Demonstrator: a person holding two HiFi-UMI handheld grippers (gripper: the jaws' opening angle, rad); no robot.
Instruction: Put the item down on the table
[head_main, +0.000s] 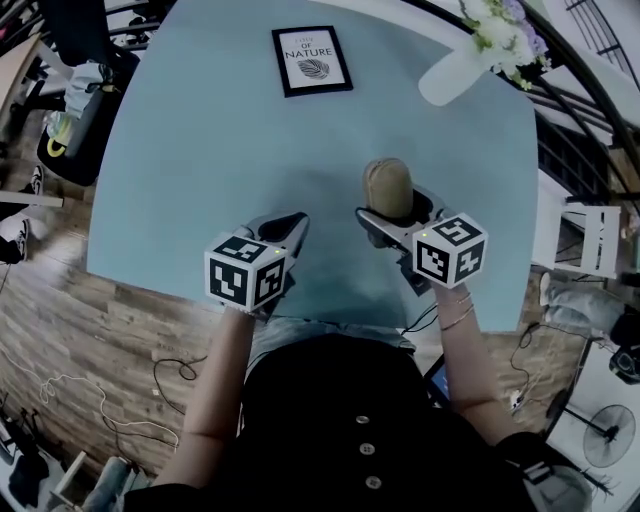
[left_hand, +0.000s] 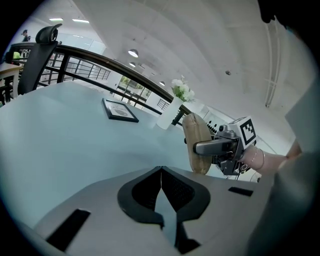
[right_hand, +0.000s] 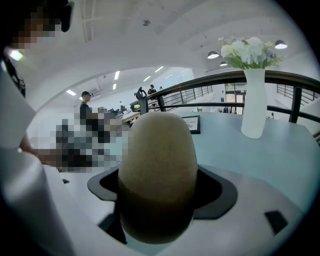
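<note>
A person stood at the near edge of a pale blue table (head_main: 220, 150), holding a two-jaw gripper in each hand over its near half. The right gripper (head_main: 395, 215) was clamped on a tan egg-shaped item (head_main: 387, 185), one jaw pressed against each side. The item's rounded end pointed away from the person, toward the far side of the table. The item hung over the table's near right area, and whether it touched the surface could not be told. The left gripper (head_main: 290, 225) hovered just to the left of the right one, apart from it. Its jaws were pressed together at the tips with nothing between them. At the table's far side lay a black-framed print (head_main: 311, 60). Further right stood a white vase (head_main: 455, 72) holding pale flowers (head_main: 505, 35).
</note>
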